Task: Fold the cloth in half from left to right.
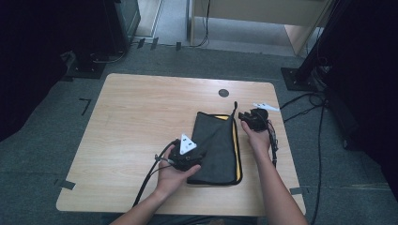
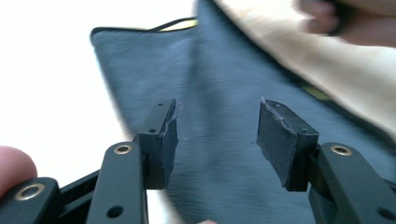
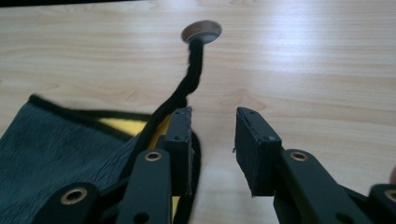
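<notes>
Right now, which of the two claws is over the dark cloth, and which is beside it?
The left claw hovers over the dark cloth, near its left edge, jaws apart with nothing between them. The right claw is off the cloth's far right corner, above the table.

The table (image 1: 136,122) lies bare left of and beyond the dark bag (image 1: 217,150), giving open passage there. Only 1 narrow strip stays free between the bag's strap (image 1: 234,108) and the right edge.

Bag (image 2: 224,93) blurred and cut off by the frame's bottom edge.
</notes>
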`<state>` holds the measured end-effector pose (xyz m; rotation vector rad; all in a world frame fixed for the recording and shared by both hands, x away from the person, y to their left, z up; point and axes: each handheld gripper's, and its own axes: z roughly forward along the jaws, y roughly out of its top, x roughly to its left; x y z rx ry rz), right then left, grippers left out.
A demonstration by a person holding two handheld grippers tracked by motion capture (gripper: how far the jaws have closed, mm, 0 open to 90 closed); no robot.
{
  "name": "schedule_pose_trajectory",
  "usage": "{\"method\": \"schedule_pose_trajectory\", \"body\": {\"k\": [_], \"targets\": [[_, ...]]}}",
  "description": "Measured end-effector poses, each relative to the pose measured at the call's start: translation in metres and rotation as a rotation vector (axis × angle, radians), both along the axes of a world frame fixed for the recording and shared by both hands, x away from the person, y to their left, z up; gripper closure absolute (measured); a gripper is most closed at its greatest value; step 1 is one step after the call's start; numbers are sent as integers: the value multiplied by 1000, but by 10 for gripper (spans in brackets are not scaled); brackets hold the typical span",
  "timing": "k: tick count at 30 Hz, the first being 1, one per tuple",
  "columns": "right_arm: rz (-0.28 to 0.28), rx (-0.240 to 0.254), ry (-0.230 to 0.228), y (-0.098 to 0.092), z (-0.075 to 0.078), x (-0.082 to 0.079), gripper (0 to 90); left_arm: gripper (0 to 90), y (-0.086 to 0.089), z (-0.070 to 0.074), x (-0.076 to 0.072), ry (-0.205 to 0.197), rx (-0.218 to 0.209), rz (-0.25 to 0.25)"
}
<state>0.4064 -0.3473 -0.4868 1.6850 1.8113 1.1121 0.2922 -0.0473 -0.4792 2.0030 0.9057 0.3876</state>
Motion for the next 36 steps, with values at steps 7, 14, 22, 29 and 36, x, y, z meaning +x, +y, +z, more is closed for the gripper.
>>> {"method": "schedule_pose_trajectory", "body": {"k": [7, 14, 22, 29, 36], "targets": [[70, 12, 42, 14, -5, -24, 581, 461, 10, -25, 31, 97, 85, 55], [111, 66, 75, 23, -11, -57, 503, 501, 6, -34, 33, 101, 138, 50], [127, -20, 100, 38, -28, -74, 582, 779, 3, -33, 30, 88, 151, -1], [135, -90, 76, 69, -29, -81, 653, 835, 23, -32, 26, 99, 144, -4], [171, -84, 69, 107, -29, -87, 634, 827, 65, -32, 17, 97, 156, 34]]}}
